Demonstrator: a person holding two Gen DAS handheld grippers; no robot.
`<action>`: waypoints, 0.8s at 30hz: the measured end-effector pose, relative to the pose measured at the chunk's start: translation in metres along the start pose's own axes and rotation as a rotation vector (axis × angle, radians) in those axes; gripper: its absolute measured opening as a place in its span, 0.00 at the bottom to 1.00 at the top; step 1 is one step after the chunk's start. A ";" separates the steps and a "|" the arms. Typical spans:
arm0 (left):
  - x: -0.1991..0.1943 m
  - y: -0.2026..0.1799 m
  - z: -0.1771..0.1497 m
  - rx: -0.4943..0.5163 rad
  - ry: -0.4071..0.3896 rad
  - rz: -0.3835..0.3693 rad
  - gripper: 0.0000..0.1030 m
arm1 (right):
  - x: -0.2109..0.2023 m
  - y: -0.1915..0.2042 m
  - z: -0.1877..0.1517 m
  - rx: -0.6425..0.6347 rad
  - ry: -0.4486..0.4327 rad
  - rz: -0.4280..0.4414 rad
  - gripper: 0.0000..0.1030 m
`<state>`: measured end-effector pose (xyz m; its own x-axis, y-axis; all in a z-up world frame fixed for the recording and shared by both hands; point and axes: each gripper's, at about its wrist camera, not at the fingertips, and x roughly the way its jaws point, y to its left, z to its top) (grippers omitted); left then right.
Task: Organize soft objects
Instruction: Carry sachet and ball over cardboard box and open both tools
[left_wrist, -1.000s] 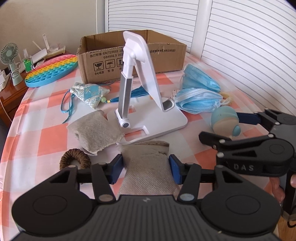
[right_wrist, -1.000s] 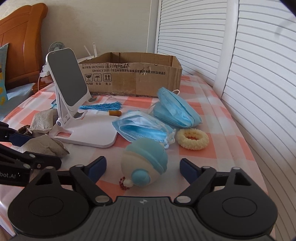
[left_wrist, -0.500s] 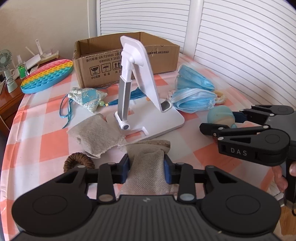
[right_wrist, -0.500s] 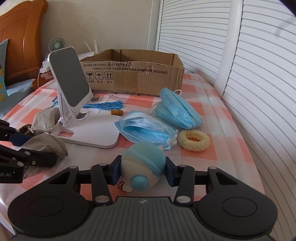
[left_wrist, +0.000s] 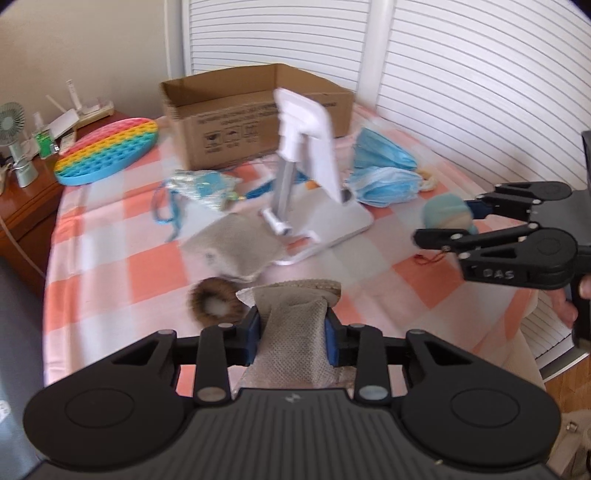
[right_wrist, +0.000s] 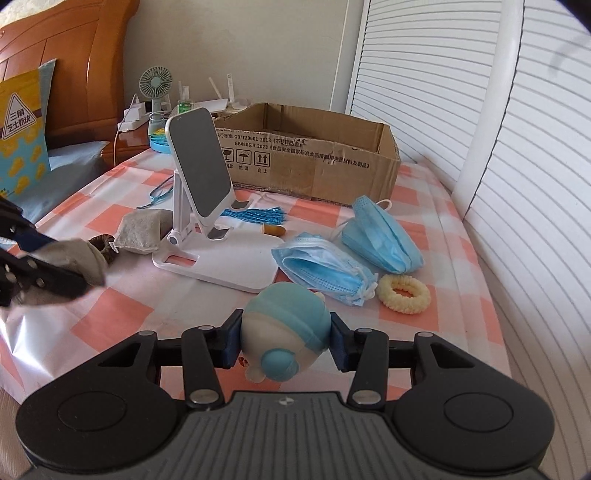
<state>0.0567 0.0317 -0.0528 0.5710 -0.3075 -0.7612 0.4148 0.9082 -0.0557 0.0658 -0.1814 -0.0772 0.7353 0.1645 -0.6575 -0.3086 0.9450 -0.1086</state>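
Collision with the white phone stand (right_wrist: 207, 206) was judged the largest risk: it stood upright mid-table, between both grippers and the cardboard box (right_wrist: 314, 162) at the table's far edge, where the soft things were presumably to go. A low carry from either side could have tipped it onto the blue face masks (right_wrist: 325, 269) beside its base.

Slippage was judged the lesser risk. The grey fabric pouch (left_wrist: 291, 332) was pinched narrowly by the left gripper (left_wrist: 291, 330) above the table's near edge, its free end sagging past the pads, so a quick swing could have drawn the limp cloth out. The blue and cream plush toy (right_wrist: 284, 332) was squeezed at mid width between the pads of the right gripper (right_wrist: 284, 341), over the near edge towards the right; being round, it could have rolled out of the grip.

Against the frames of a second before, both sets of jaws, then standing wide around their things, had been closed onto them. Both things, then lying on the checked cloth, had been lifted clear of it. The second pouch (right_wrist: 142, 230), the brown hair ring (left_wrist: 216, 306) and the cream hair ring (right_wrist: 404, 293) had not been moved.
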 end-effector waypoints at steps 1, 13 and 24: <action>-0.003 0.006 0.001 -0.001 0.002 0.010 0.31 | -0.002 0.000 0.001 -0.004 0.002 -0.001 0.50; -0.010 0.063 0.036 -0.007 -0.026 0.097 0.32 | -0.006 -0.025 0.036 -0.058 -0.005 -0.044 0.50; 0.015 0.064 0.132 0.044 -0.101 0.061 0.32 | 0.021 -0.050 0.114 -0.022 -0.058 0.037 0.50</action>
<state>0.1855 0.0478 0.0178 0.6636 -0.2806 -0.6934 0.4064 0.9135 0.0193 0.1653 -0.1929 -0.0002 0.7567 0.2155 -0.6172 -0.3487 0.9317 -0.1023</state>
